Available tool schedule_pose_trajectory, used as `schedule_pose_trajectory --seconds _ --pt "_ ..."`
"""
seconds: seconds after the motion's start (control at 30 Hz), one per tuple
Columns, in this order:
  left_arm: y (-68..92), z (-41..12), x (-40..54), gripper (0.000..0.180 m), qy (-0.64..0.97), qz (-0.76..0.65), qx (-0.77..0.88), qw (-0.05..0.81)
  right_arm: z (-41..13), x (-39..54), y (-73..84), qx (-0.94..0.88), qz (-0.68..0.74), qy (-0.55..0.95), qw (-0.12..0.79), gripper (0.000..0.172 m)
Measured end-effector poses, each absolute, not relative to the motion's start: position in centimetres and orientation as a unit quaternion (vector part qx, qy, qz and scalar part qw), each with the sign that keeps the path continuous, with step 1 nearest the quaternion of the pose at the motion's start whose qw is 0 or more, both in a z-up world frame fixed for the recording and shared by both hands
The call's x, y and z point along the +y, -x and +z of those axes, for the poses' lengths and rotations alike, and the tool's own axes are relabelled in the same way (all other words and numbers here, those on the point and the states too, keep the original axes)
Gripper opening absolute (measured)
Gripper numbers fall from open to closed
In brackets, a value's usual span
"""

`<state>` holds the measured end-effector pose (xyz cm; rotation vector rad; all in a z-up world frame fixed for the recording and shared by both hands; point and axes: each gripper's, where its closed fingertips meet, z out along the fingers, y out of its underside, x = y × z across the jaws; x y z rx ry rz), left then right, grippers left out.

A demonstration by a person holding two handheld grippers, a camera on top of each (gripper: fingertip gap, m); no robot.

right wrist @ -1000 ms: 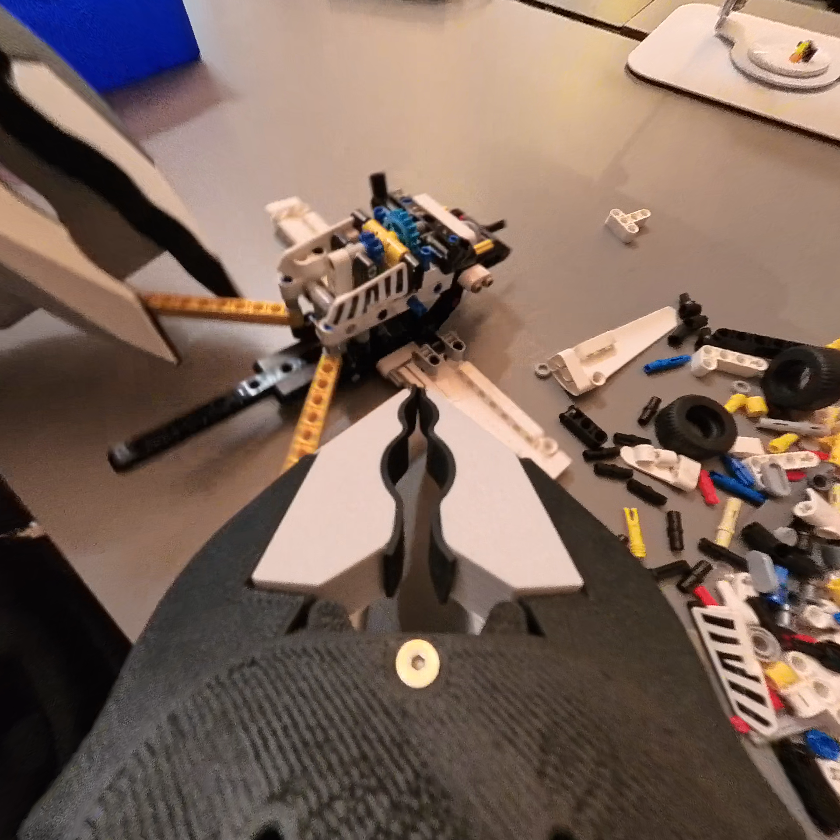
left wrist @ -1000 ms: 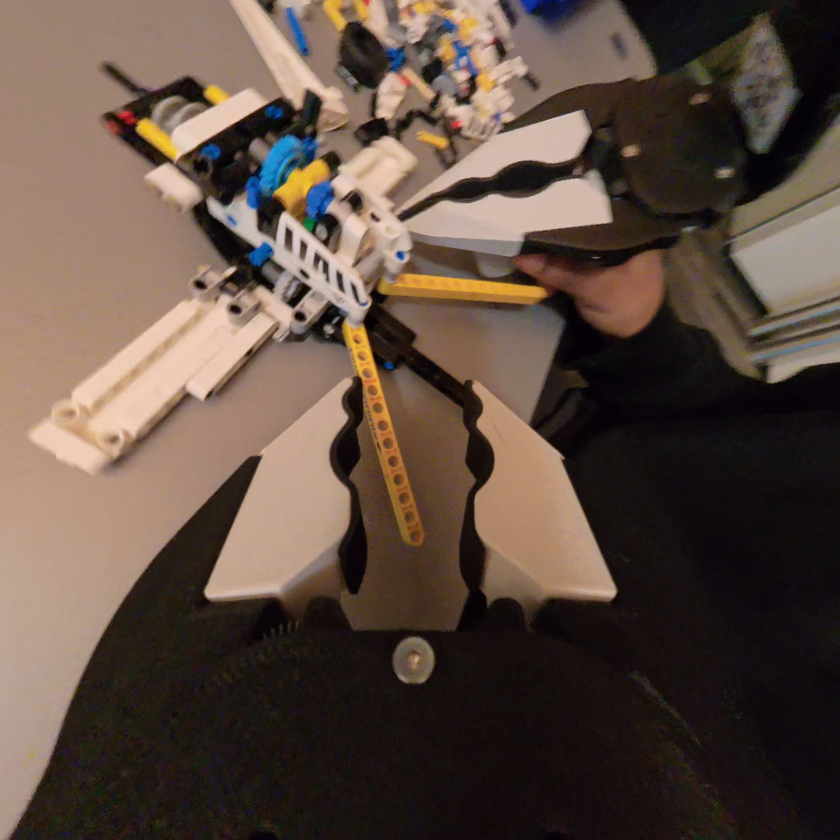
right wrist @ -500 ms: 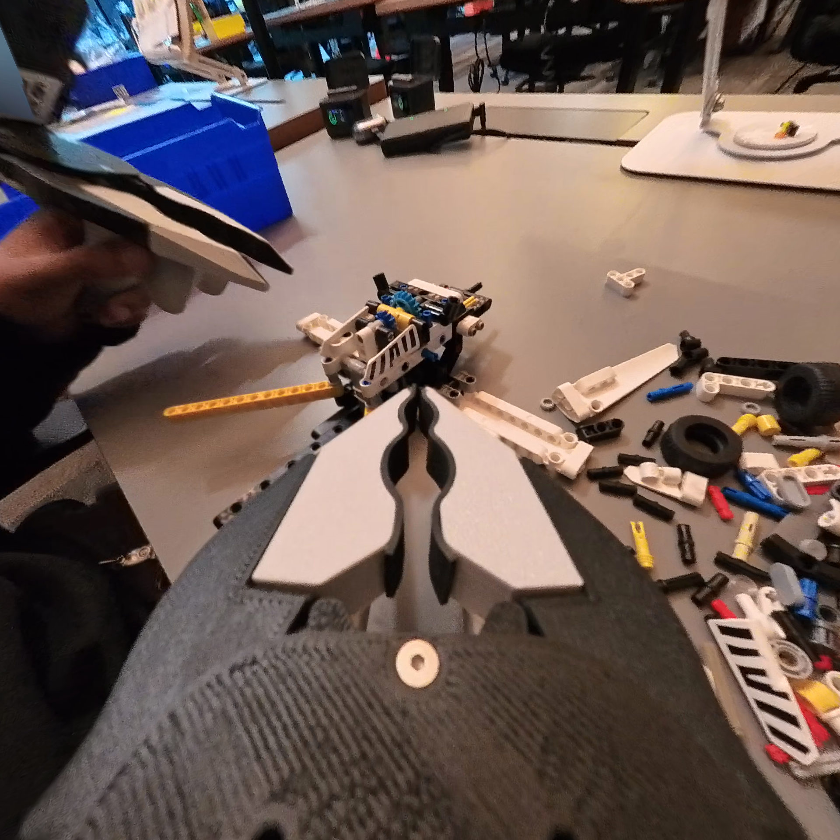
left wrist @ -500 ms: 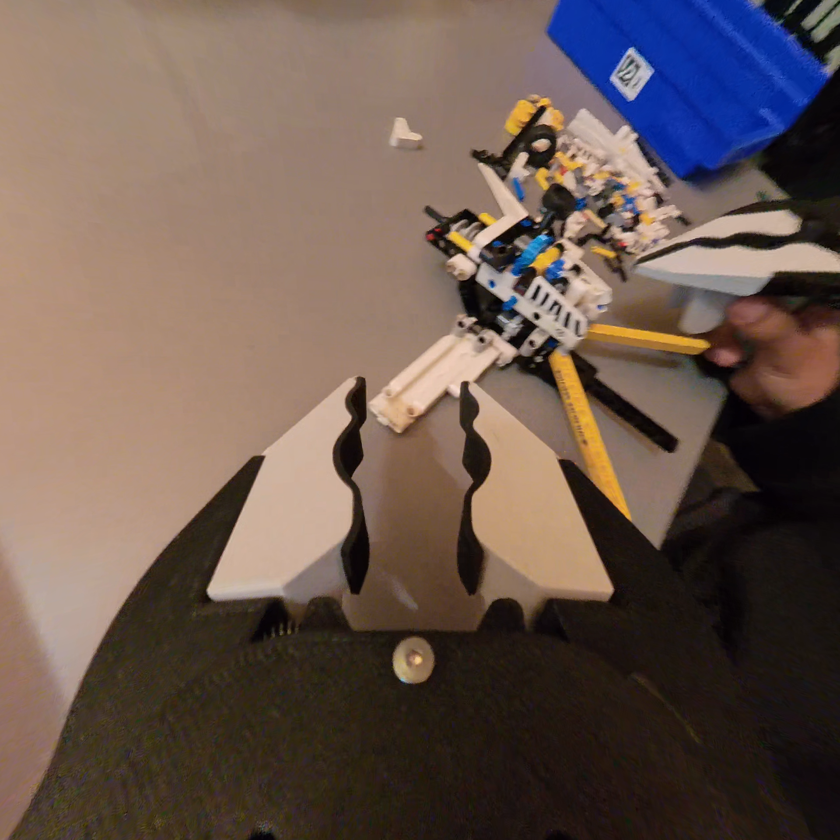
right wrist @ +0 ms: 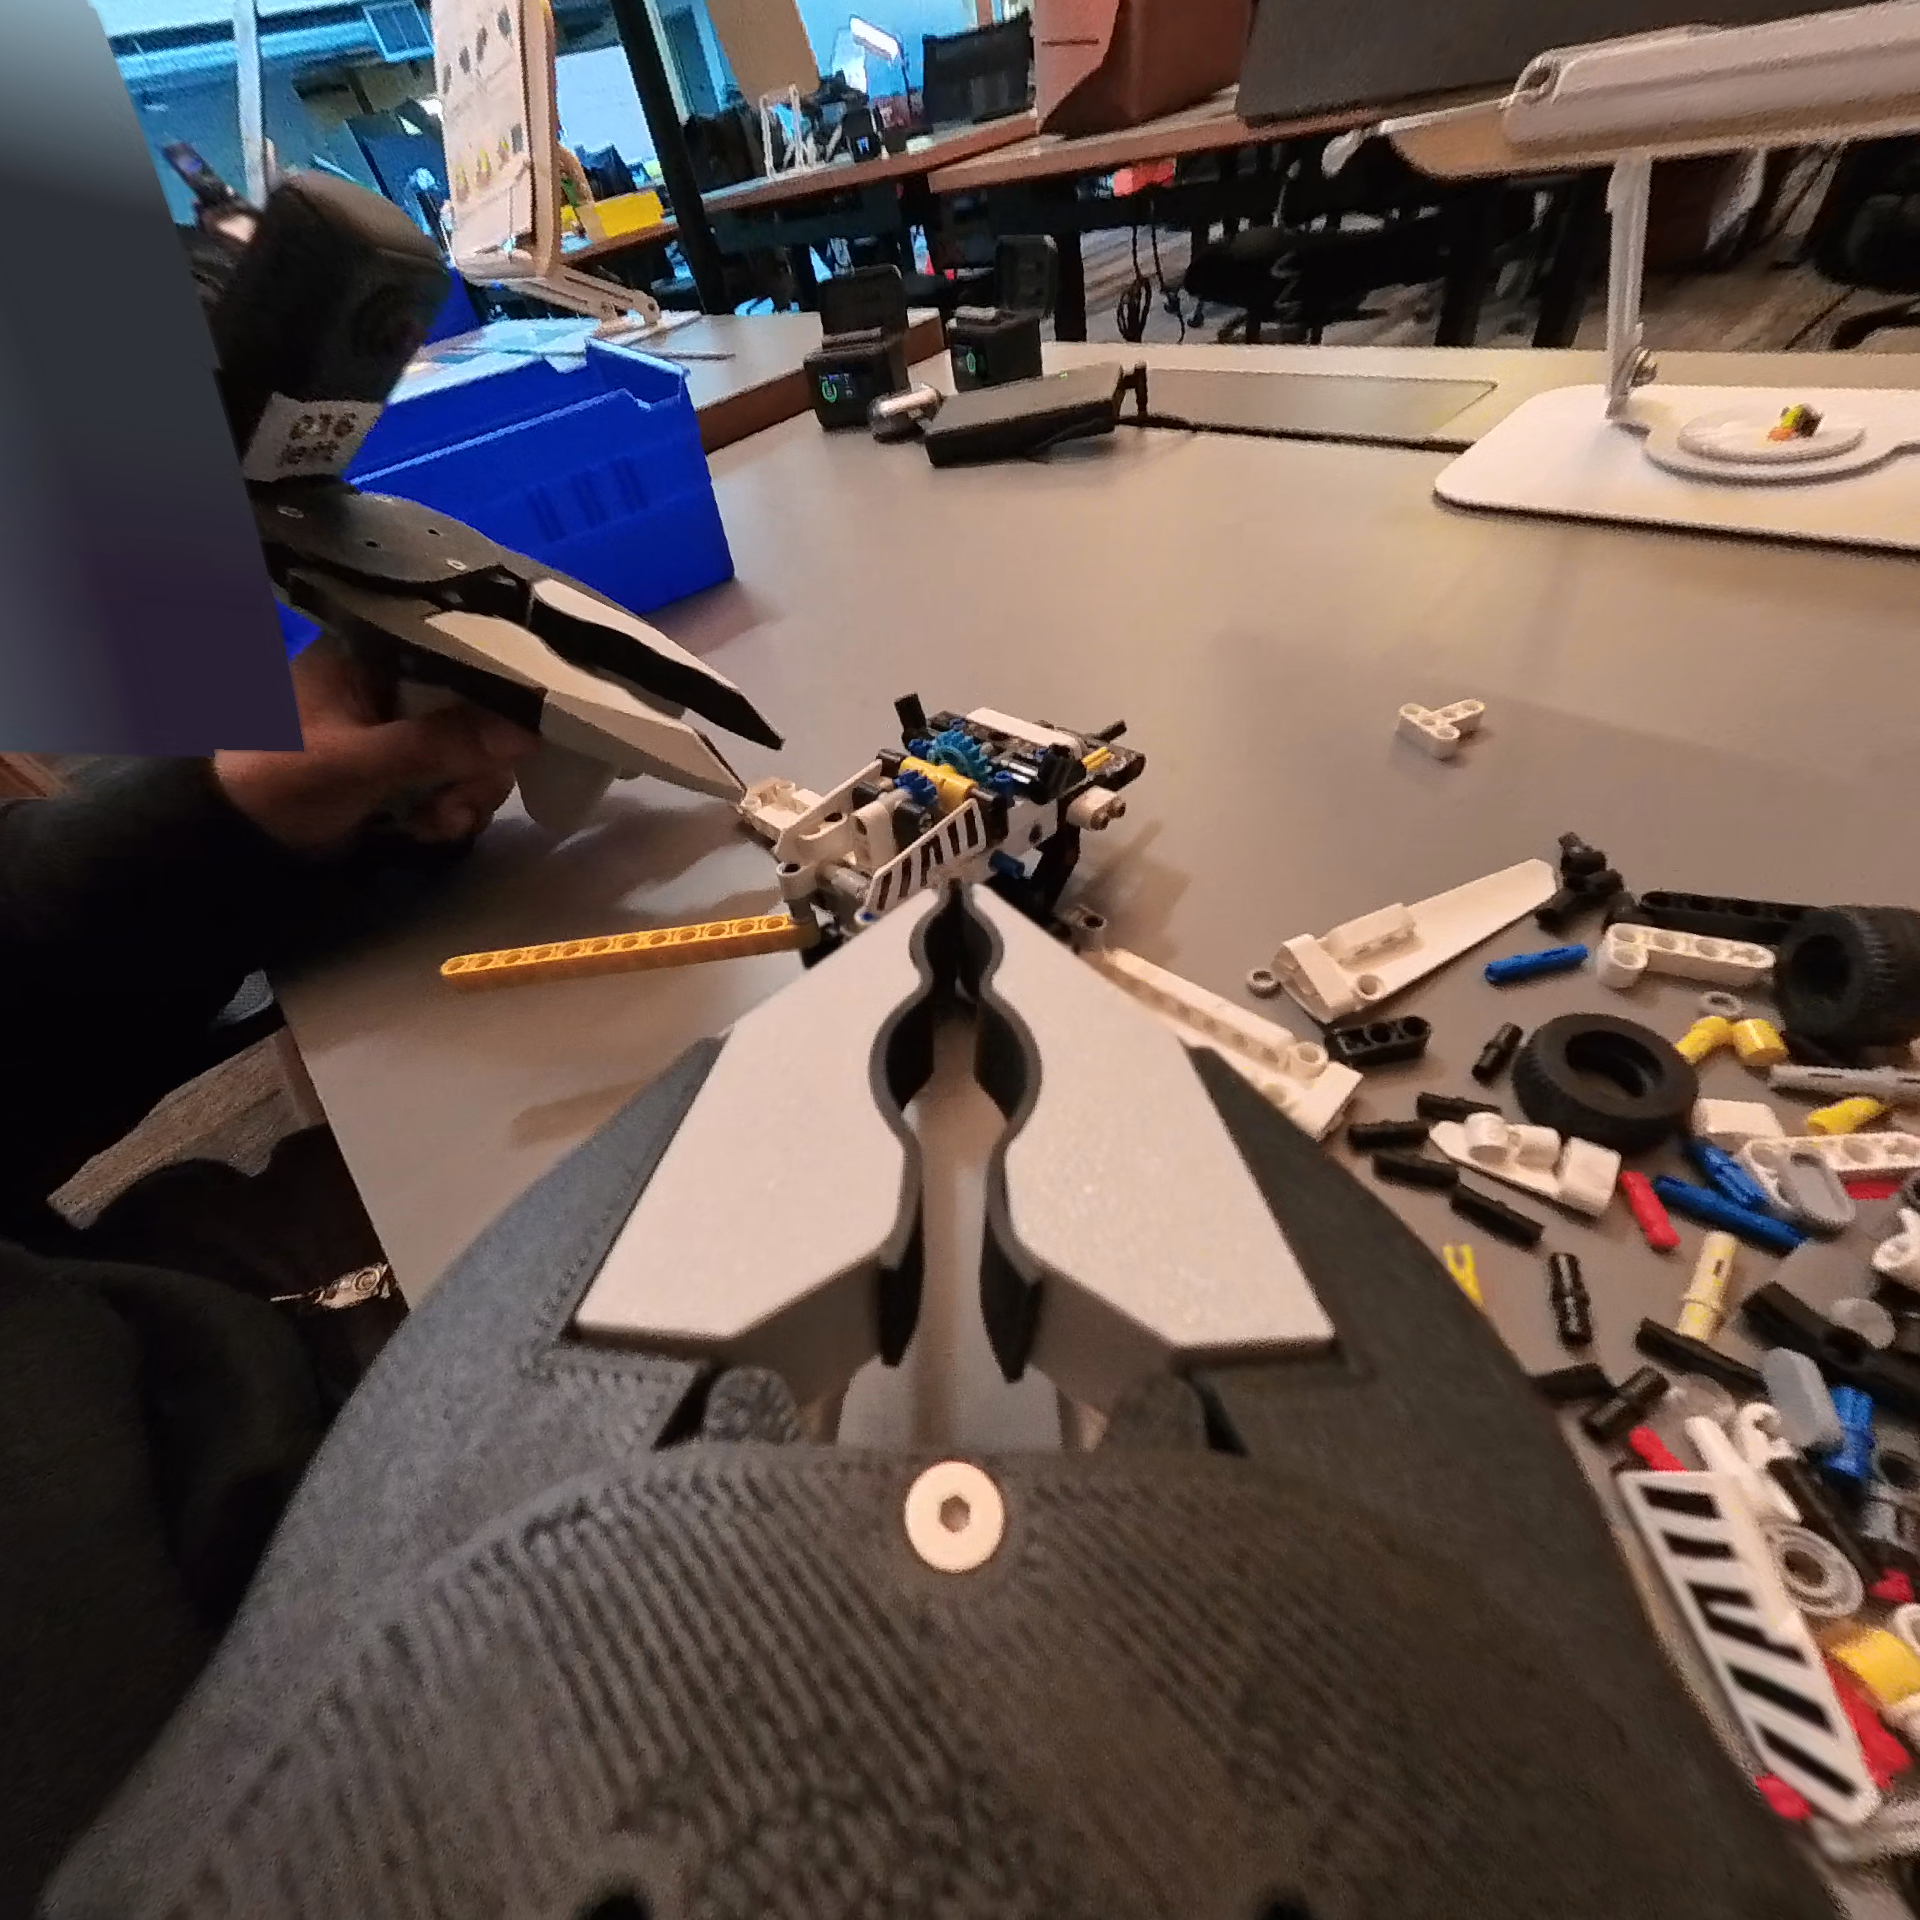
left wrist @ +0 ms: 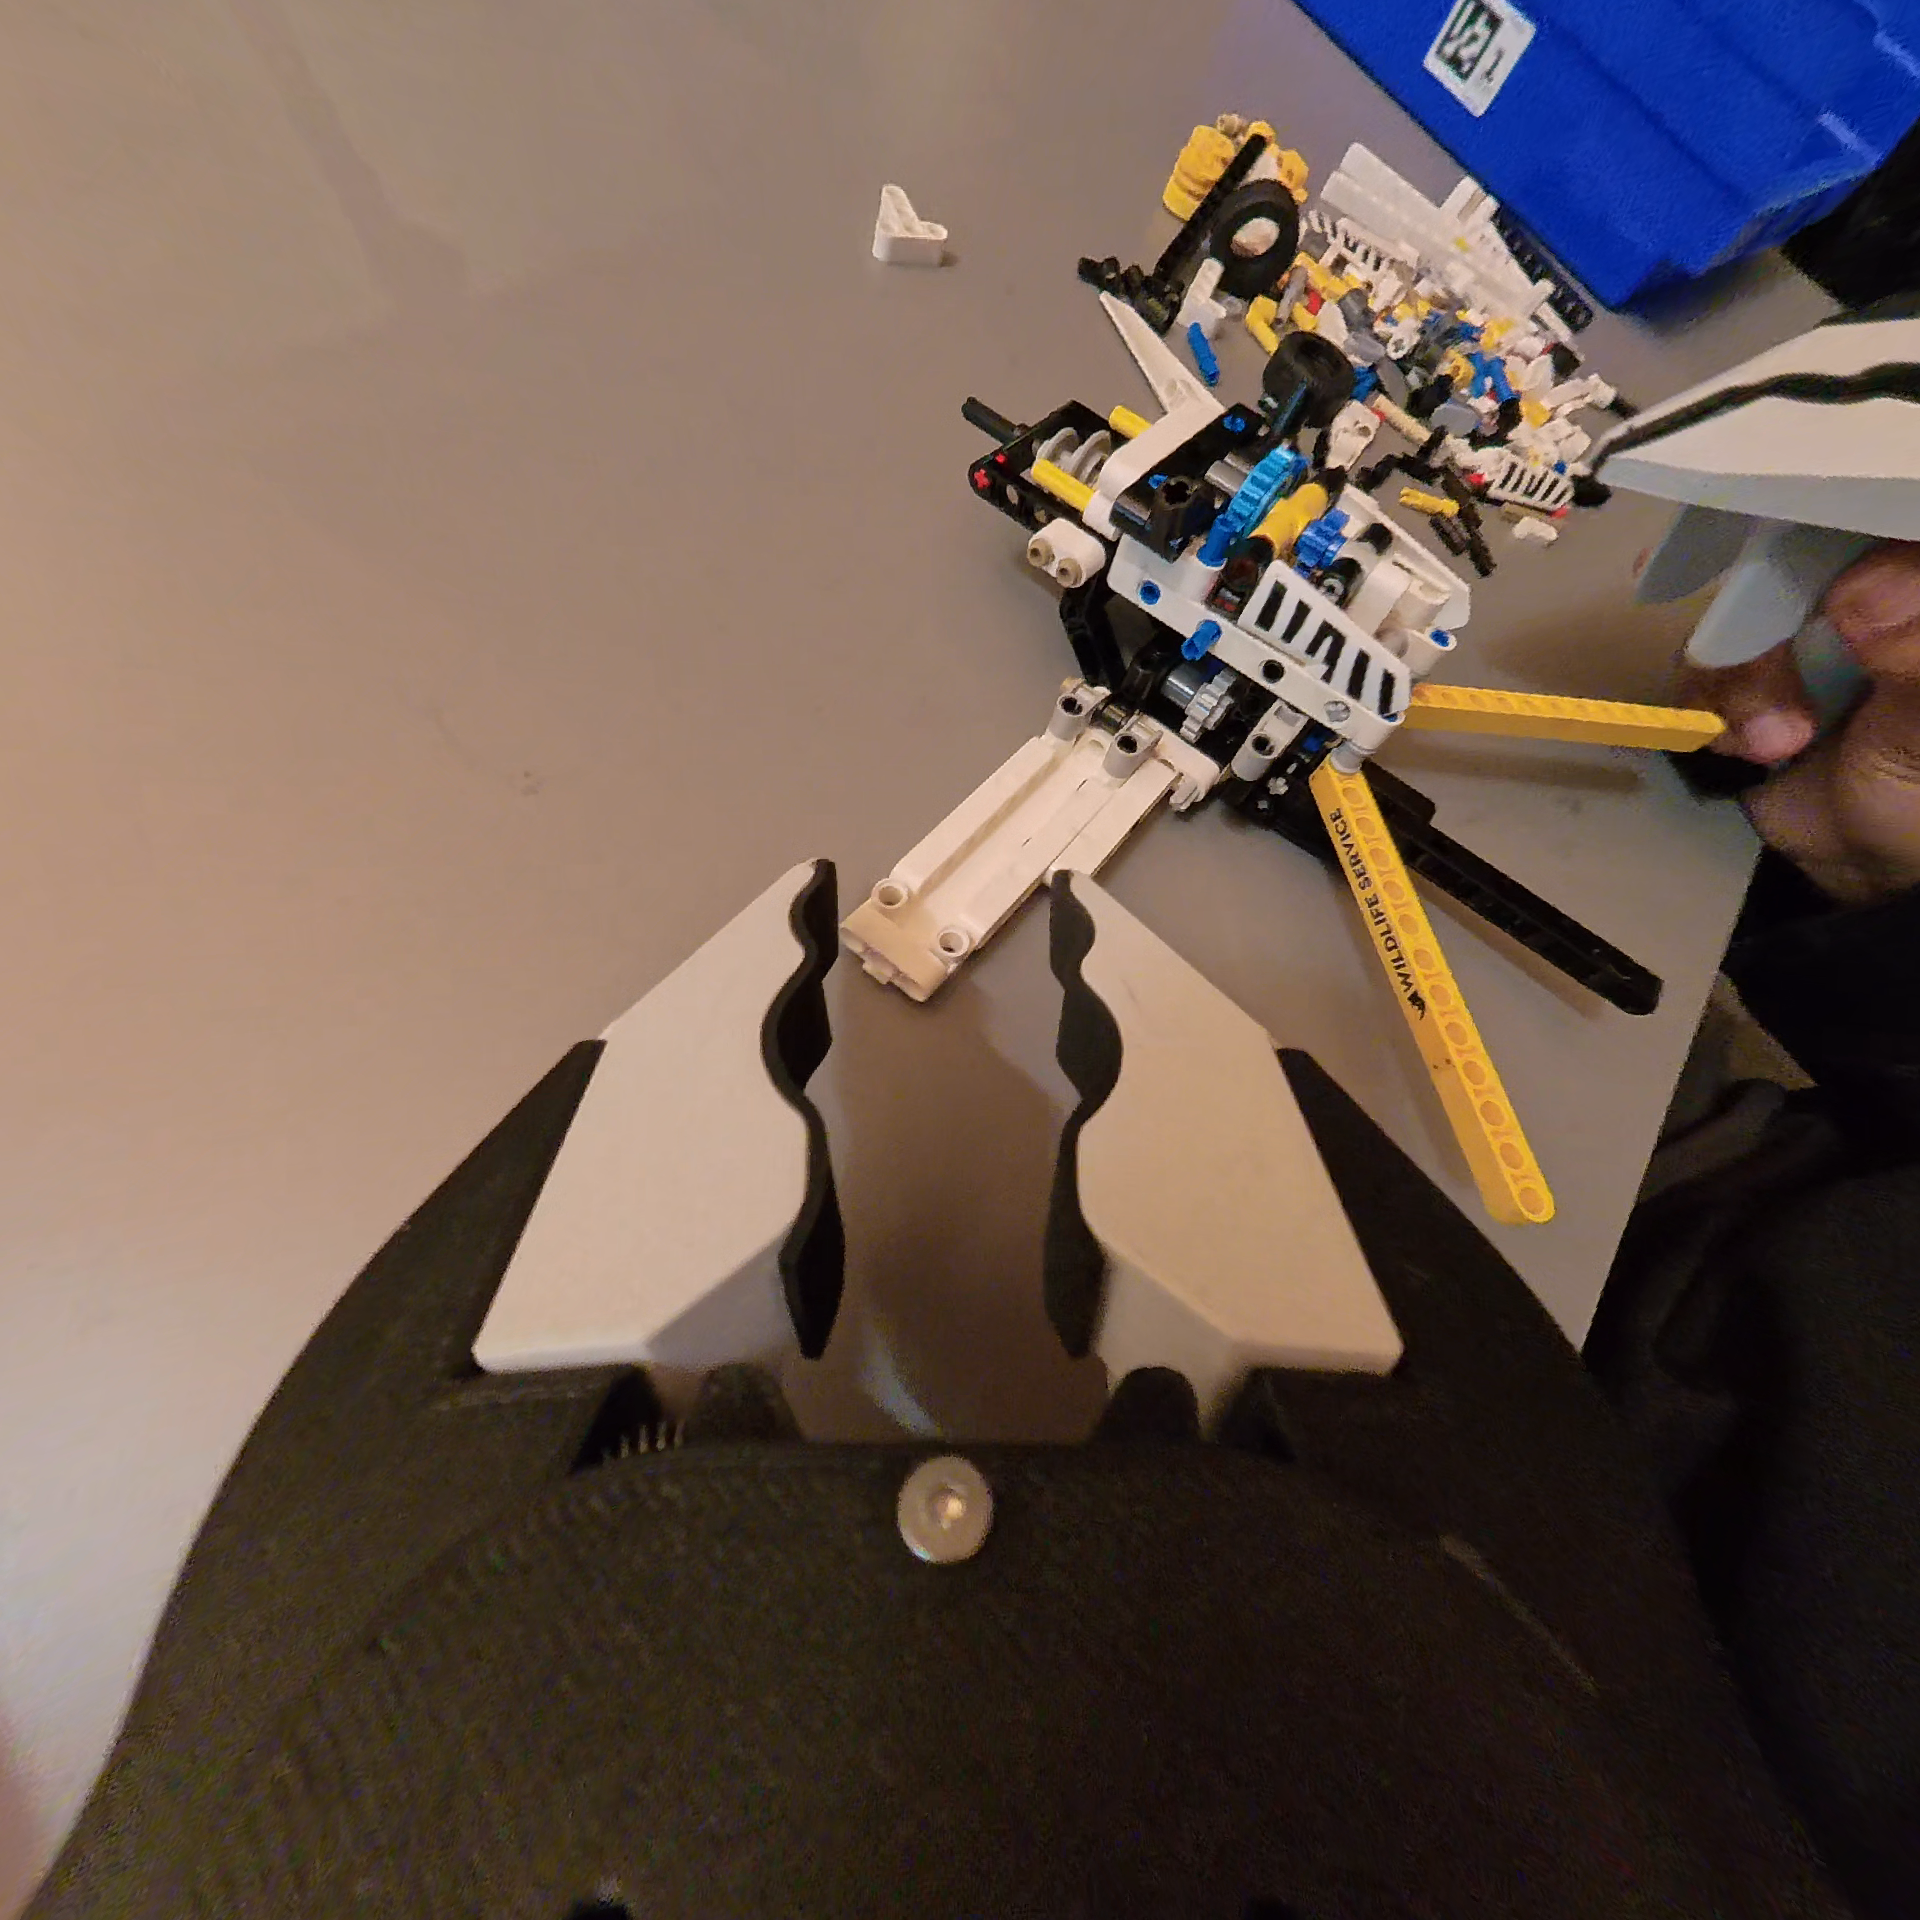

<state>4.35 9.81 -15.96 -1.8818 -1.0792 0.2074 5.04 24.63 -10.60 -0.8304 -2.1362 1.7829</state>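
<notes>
Brick-built model [left wrist: 1278, 582], white and black with a blue gear on top and a striped side panel, stands on the grey desk [left wrist: 416, 520] close to its near edge. From the model a long white panel [left wrist: 997, 862] reaches along the desk toward the left gripper [left wrist: 940, 883]. Its jaws stand moderately wide and hold nothing; the panel's free end lies just between the tips, with no pad pressing on it. From the model's other side two yellow beams fan out, one with printing [left wrist: 1423, 977] and one plain [left wrist: 1558, 717], over a black beam [left wrist: 1507, 894]. The right gripper [right wrist: 956, 904] hovers just in front of the model with its jaws closed together on nothing, and a hand [left wrist: 1829, 748] grips its handle by the plain beam's tip. Behind the model lies a heap of loose parts [left wrist: 1455, 312] with tyres and pins, a blue bin [left wrist: 1662, 125] beyond that, and a lone white angle piece [left wrist: 909, 234] off to the model's far side. A second ago the left jaws straddled the printed yellow beam; they now face the white panel instead, at much the same opening, while the right jaws have stayed closed.
</notes>
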Motion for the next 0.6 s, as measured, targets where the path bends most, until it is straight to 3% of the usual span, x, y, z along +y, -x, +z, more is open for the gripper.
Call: schedule_pose_trajectory --seconds 0.6 --pt "-4.5 -15.9 10.6 0.036 0.758 0.037 -0.435 0.485 -8.8 25.4 -3.6 -0.671 0.677 0.297 0.059 0.0"
